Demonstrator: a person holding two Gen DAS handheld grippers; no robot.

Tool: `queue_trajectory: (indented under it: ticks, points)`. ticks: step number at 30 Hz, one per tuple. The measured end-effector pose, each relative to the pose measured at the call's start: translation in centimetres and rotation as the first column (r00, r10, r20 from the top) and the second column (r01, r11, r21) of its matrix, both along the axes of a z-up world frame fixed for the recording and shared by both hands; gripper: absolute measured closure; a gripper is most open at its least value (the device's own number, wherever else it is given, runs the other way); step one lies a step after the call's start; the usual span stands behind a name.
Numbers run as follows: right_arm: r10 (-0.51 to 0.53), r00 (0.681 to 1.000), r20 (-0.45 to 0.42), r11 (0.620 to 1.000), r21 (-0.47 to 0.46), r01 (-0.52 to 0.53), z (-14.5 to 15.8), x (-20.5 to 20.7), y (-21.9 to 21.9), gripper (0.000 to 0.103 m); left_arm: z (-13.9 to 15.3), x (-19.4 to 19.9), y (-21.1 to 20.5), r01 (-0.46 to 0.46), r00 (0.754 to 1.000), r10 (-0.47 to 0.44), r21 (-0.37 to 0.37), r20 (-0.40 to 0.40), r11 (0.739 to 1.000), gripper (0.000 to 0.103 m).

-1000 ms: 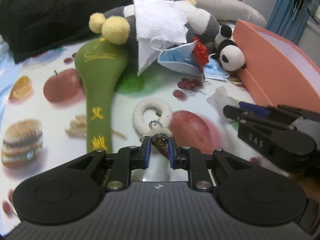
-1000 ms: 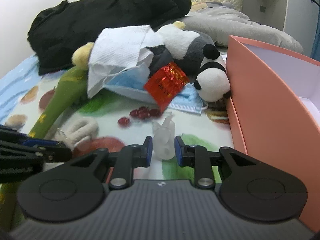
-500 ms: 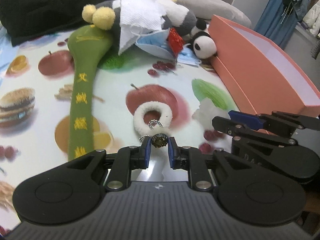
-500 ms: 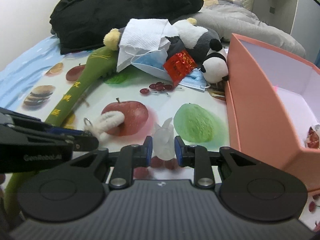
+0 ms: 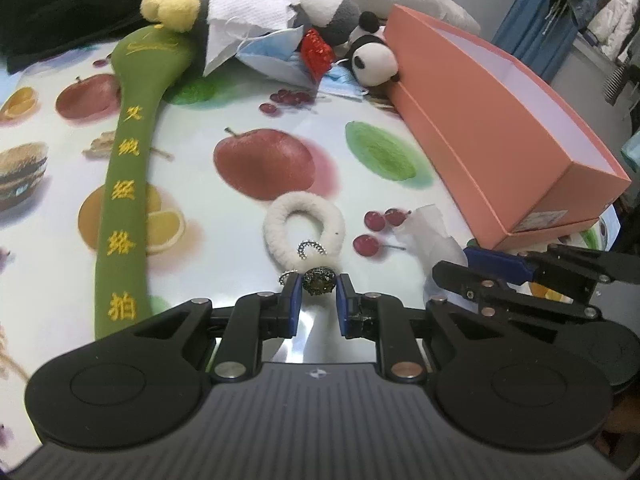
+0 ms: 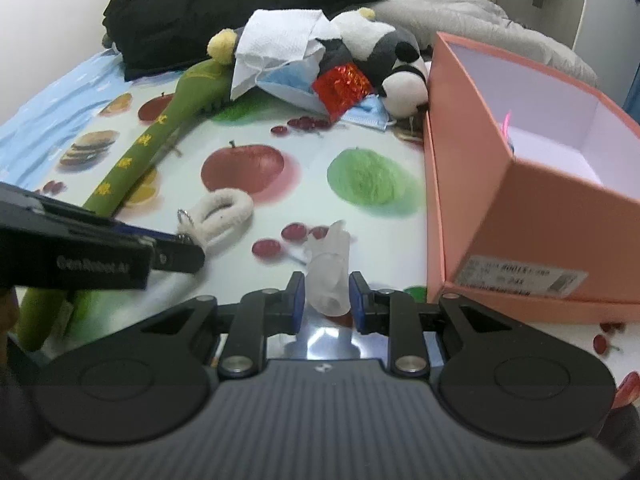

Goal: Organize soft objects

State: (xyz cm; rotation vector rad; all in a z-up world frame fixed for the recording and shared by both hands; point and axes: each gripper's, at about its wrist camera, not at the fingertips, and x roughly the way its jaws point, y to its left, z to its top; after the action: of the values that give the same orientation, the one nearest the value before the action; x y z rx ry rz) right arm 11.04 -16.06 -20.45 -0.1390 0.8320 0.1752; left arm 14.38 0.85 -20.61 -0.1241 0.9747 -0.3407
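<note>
Left claw (image 5: 318, 285) grips hair tie (image 5: 304, 222) charm; right claw (image 6: 327, 289) grips translucent wad (image 6: 330, 268). Pink box (image 6: 520, 200) cut off right; open bed sheet (image 6: 240, 128) centre.

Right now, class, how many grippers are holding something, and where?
2. The left gripper grips the white hair tie's charm; the right gripper, beside the pink box, grips a translucent soft piece.

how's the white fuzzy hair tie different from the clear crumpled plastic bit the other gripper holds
The white fuzzy ring-shaped hair tie is opaque and carries metal charms; the translucent crumpled plastic piece is see-through and plain. The hair tie hangs from the left gripper by a charm; the right gripper pinches the plastic's body. Both are held.
</note>
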Motion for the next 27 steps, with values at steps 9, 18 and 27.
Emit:
queue_trajectory:
  ticks: [9, 18, 27]
  points:
    - [0.005, 1.0, 0.015, 0.997, 0.076, -0.007, 0.0, 0.0, -0.4, 0.047, 0.9, -0.2, 1.1, -0.021, 1.0, 0.021, -0.016, 0.0, 1.0, 0.04]
    - [0.031, 0.999, 0.03, 0.997, 0.067, -0.033, -0.2, 0.6, 0.0, 0.059, 0.3, 0.9, 1.3, -0.069, 0.997, 0.068, -0.056, -0.024, 0.996, 0.04]
    - [0.008, 1.0, 0.014, 0.996, 0.087, -0.009, 0.0, 0.7, -1.3, 0.08, -0.4, 2.4, -1.2, -0.021, 1.0, 0.022, 0.036, -0.013, 0.999, 0.041]
